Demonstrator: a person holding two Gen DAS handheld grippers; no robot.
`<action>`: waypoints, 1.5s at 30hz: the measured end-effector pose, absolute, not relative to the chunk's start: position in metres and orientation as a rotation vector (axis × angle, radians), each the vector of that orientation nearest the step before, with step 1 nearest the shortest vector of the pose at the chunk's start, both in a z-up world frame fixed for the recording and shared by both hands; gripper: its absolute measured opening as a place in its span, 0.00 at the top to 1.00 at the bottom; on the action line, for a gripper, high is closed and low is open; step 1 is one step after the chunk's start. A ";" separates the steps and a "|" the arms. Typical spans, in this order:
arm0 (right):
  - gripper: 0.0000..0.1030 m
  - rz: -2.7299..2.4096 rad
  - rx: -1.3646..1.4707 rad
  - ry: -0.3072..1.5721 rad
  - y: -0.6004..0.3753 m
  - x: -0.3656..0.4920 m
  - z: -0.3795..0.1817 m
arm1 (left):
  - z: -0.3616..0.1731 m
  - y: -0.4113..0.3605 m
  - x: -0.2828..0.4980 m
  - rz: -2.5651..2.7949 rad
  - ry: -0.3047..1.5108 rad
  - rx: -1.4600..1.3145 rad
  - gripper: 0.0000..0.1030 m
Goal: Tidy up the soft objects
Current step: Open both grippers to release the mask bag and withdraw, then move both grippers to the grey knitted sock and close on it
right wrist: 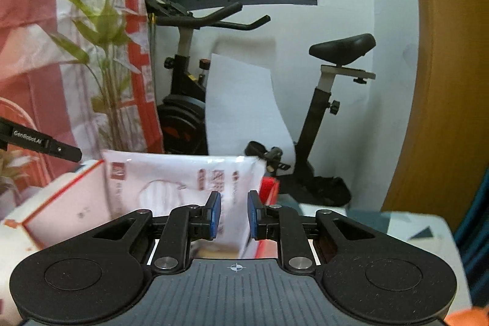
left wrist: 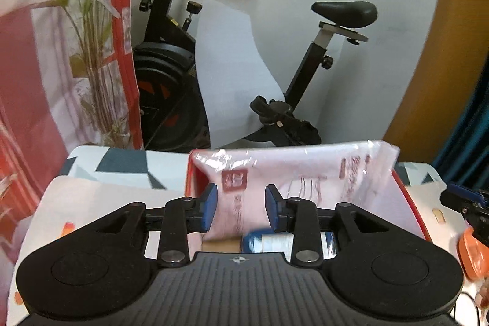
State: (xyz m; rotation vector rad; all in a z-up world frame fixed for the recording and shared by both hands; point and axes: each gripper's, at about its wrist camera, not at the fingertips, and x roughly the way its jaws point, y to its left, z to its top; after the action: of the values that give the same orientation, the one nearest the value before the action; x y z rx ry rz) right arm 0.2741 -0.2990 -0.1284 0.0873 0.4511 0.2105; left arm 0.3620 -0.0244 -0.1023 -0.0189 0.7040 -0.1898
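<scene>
Left gripper [left wrist: 240,208]: jaws apart, nothing gripped; the bag shows behind the gap.
Right gripper [right wrist: 233,213]: jaws narrowly apart, holding nothing.
Bag [left wrist: 293,173]: clear plastic, red print, standing upright in the box.
Box [right wrist: 67,203]: red-edged, on the patterned table [left wrist: 122,164].
Bike [left wrist: 305,66]: behind, against the wall.

One packet [left wrist: 293,173], one box [right wrist: 70,203] (red-edged), one exercise bike [left wrist: 171,57]
</scene>
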 end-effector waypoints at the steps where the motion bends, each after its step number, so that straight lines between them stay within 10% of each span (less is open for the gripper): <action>1: 0.83 0.214 0.099 0.450 -0.297 0.266 -0.129 | -0.101 -0.022 0.354 -0.193 0.699 -0.012 0.65; 45: 0.45 0.343 0.061 0.781 -0.235 0.117 -0.253 | -0.238 0.038 0.122 -0.190 1.064 -0.230 0.46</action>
State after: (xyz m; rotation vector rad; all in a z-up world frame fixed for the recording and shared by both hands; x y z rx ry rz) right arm 0.1170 -0.2345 -0.2532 0.0611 0.7809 0.3433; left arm 0.1222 0.0378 -0.2376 -0.2303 1.0636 -0.1899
